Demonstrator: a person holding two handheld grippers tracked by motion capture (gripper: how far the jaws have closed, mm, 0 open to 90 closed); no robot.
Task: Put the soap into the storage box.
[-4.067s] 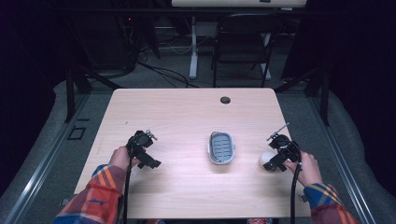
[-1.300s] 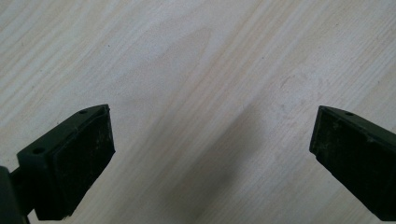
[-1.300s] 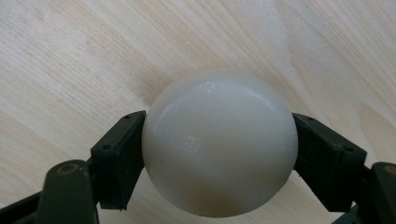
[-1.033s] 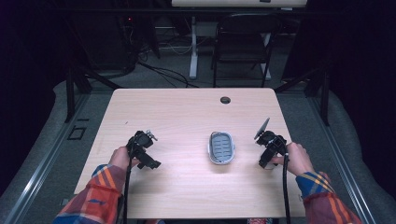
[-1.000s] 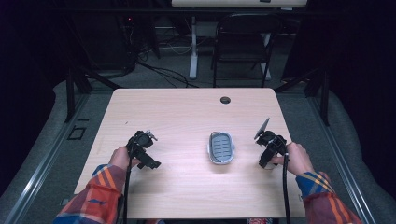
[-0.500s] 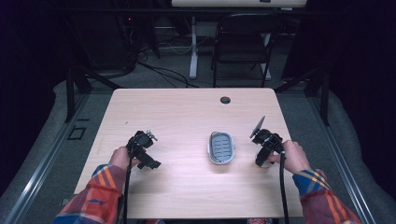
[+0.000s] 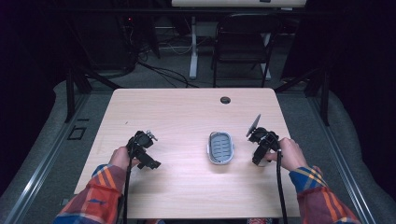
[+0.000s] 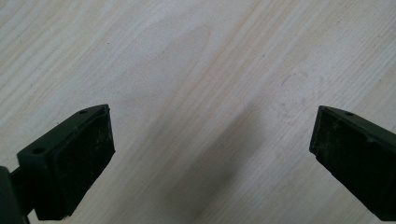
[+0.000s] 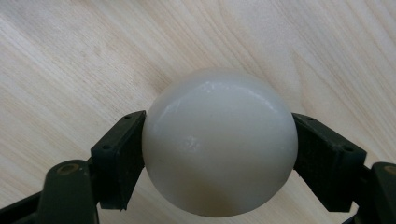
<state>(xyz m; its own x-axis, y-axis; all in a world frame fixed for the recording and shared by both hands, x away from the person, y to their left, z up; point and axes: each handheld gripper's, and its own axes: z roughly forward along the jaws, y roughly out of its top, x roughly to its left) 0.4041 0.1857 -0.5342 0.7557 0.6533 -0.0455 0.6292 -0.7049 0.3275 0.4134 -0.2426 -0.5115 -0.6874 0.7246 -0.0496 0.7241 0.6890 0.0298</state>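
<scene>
Right now the right tool [image 9: 219, 163] has its jaws pressed against either side of a smooth white ball [image 9: 219, 142], and the grip looks firm: both pads sit flush on the ball's flanks with pale wood grain showing behind it. From above, that same right tool [image 7: 261, 150] hangs near the right edge of the surface [image 7: 187, 107], just beside a small oval grey tray [image 7: 220, 148] with a ribbed floor. The ball itself peeks out as a pale patch under the tool there; whether it rests on the wood or is just clear of it I cannot tell.

Across the way, the left tool [image 8: 210, 158] stands with its jaws wide apart and nothing between them, only bare wood and a soft shadow. In the high view the left tool [image 7: 144, 151] sits well apart from the tray, doing no work.

To my eye the step in hand is the carry: the ball is caught, and the tray seems the likely place for it. The next move would call for bringing the ball across over the tray's rim and lowering it into the middle before the jaws part, since a round, glossy thing like that would readily roll off if let go on the lip or on the open wood.
</scene>
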